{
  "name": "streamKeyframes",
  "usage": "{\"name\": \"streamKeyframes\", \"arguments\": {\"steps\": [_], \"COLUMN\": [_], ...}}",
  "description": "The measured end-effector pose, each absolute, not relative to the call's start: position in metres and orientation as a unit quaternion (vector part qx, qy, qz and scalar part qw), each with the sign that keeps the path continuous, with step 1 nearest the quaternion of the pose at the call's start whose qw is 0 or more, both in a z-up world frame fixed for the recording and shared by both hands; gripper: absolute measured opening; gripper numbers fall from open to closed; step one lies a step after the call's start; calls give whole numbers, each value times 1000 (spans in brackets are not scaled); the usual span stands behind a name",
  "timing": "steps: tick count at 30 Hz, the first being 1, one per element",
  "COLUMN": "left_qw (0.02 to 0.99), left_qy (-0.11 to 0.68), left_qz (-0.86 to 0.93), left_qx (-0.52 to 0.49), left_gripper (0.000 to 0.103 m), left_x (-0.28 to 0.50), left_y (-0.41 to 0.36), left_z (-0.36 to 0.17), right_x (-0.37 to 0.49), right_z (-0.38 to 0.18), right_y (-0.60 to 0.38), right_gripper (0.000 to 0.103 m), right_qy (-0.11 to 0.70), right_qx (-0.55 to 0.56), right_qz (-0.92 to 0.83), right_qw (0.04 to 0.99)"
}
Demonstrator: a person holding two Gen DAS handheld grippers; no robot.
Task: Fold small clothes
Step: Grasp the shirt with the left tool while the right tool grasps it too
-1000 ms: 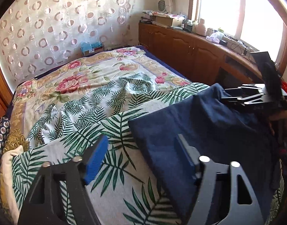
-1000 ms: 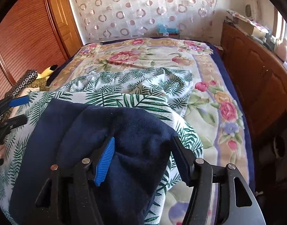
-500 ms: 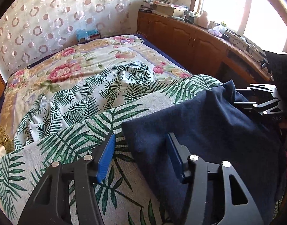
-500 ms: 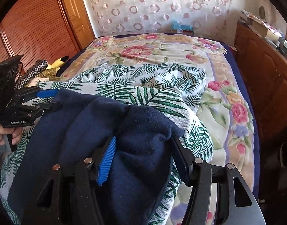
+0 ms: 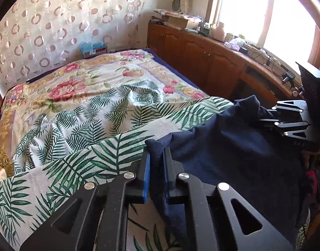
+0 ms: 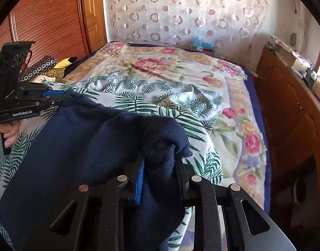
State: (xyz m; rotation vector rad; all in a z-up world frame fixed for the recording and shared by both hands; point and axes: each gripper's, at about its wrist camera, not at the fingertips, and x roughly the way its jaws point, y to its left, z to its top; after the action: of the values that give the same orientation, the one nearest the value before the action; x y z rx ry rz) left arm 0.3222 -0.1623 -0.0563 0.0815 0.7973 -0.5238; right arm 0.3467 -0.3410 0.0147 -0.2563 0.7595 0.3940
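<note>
garment: navy fleece garment [image 5: 233, 152], exact type can't tell; lies on the palm-leaf sheet [image 5: 109, 146] on the bed, stretched between the two grippers
garment axis: long run goes from the left gripper's fingers across to the right gripper's fingers; in the right wrist view the cloth [image 6: 76, 146] spreads left and toward the camera from the right fingers, far edge running up to the left fingers
left gripper [image 5: 156, 156]: jaws have just been closing, now nearly together, pinching a thin corner of the navy cloth between the blue pads; seen also at [image 6: 61, 98]
left corner: small nub of cloth pokes out just past the fingertips
right gripper [image 6: 160, 163]: jaws have just been closing, now clamped on a thick bunched fold of the garment, so a wider gap than the left; seen also at [image 5: 266, 117], cloth edge gathered at its tips
hand [image 6: 7, 133]: person's fingers wrapped on the left gripper's handle
sheet: rumpled beyond both sets of fingers, a folded ridge just past the garment's far edge
open room: floral bedspread [image 6: 160, 67] lies flat and bare well beyond the fingers
edges: wooden cabinet [image 5: 212, 62] runs along the bed side beyond the right fingers; wooden wardrobe door [image 6: 47, 21] on the left gripper's side
far end: ring-pattern curtain [image 6: 181, 10] behind the bed
</note>
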Motion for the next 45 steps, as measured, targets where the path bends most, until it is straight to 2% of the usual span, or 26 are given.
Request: {"name": "streamKeyframes", "arguments": {"steps": [5, 13, 23, 32, 38, 43, 45], "left_qw": [897, 914, 935, 953, 963, 969, 968], "left_qy": [349, 272, 165, 91, 96, 148, 184], "left_qz": [-268, -300, -313, -288, -253, -199, -168], "left_qx": [34, -6, -25, -11, -9, -11, 21], "left_gripper": [7, 7, 6, 6, 6, 6, 8], "left_x": [301, 240, 135, 40, 35, 95, 133], "left_y": [-163, -142, -104, -58, -16, 6, 5], "left_z": [-32, 34, 128, 180, 182, 136, 105], "right_x": [319, 256, 140, 26, 1, 69, 110], "right_z": [28, 65, 134, 176, 182, 158, 134], "right_y": [-334, -336, -334, -309, -299, -290, -279], "right_gripper": [21, 20, 18, 18, 18, 18, 23], "right_qy": [326, 262, 161, 87, 85, 131, 167], "right_qx": [-134, -128, -131, -149, -154, -157, -165], "right_qz": [185, 184, 192, 223, 277, 293, 279], "right_qw": [918, 939, 959, 959, 945, 934, 931]}}
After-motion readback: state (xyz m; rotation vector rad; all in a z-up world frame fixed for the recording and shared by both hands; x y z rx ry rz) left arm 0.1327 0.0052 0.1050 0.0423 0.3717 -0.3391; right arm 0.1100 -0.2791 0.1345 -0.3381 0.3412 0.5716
